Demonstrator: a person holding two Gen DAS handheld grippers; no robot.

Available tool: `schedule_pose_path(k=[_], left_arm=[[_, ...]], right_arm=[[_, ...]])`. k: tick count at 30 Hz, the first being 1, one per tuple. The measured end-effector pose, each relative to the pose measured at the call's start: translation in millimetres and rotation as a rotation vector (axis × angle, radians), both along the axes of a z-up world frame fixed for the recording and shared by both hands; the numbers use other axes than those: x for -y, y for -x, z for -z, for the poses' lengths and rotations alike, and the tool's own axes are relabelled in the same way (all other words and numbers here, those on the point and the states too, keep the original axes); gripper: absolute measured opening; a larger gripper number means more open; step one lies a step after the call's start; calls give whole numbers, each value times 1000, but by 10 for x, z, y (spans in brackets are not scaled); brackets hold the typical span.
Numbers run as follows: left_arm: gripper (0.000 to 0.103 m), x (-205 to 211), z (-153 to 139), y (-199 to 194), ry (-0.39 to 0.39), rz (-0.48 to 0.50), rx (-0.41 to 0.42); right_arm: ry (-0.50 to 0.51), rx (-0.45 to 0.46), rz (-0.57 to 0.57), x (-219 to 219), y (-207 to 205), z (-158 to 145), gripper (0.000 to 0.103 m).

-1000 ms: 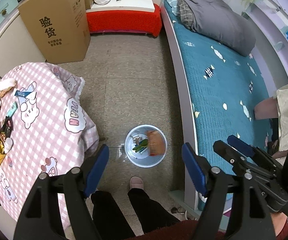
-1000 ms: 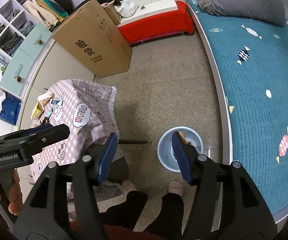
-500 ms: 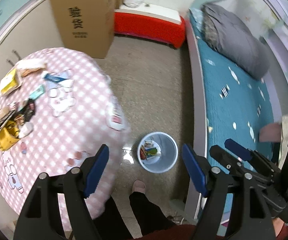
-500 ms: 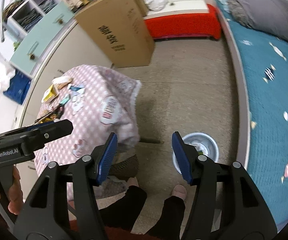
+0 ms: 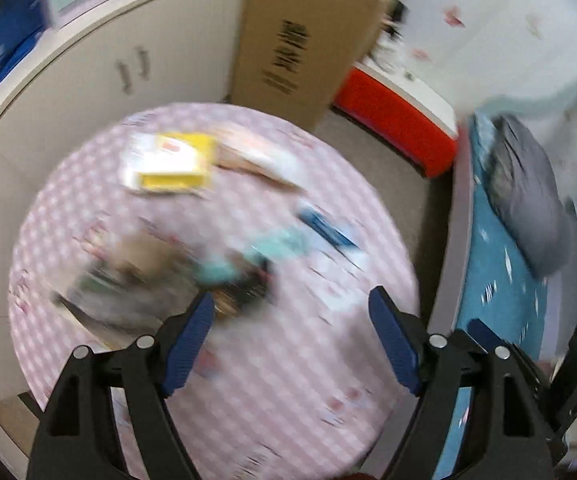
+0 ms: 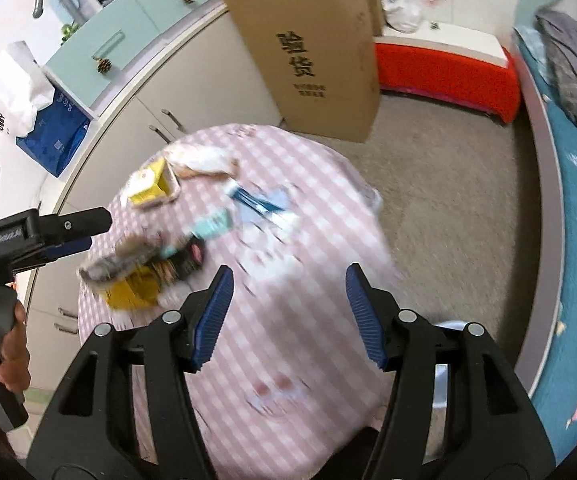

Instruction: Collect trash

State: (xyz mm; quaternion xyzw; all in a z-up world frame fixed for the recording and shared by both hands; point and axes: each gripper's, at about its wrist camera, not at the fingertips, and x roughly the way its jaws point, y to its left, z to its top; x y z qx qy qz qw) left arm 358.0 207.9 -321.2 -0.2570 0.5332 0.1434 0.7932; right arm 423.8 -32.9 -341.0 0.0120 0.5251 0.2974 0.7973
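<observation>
Both pairs of jaws hang above the pink checked tabletop [image 6: 296, 320], and the trash lies ahead of them, toward the far side.

In the right wrist view the right gripper [image 6: 288, 312] has its jaws about half open with nothing between them. The dark wrapper pile [image 6: 168, 256] lies at ten o'clock from it, the yellow box [image 6: 150, 186] further at eleven, and the blue packet [image 6: 256, 200] near twelve, its long axis slanting from upper left to lower right.

The left gripper [image 5: 292, 340] has jaws that have just been opening, wide and empty. The pile [image 5: 208, 272] sits just beyond its left jaw at eleven o'clock, so the left hand [image 6: 8, 344] looks nearer.

Blur hides finer detail.
</observation>
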Motion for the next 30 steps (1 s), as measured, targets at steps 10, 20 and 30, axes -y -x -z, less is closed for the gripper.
schedule_pose_path(k=[10, 20, 30], left_arm=[[80, -1646, 626, -87, 181, -152, 22], [80, -1832, 1108, -515, 307, -58, 60], [39, -1864, 1246, -678, 341, -32, 81]], right_arm=[[103, 58, -113, -1341, -408, 266, 61], [232, 131, -252, -2019, -694, 564, 76], [292, 151, -364, -2416, -900, 887, 76]])
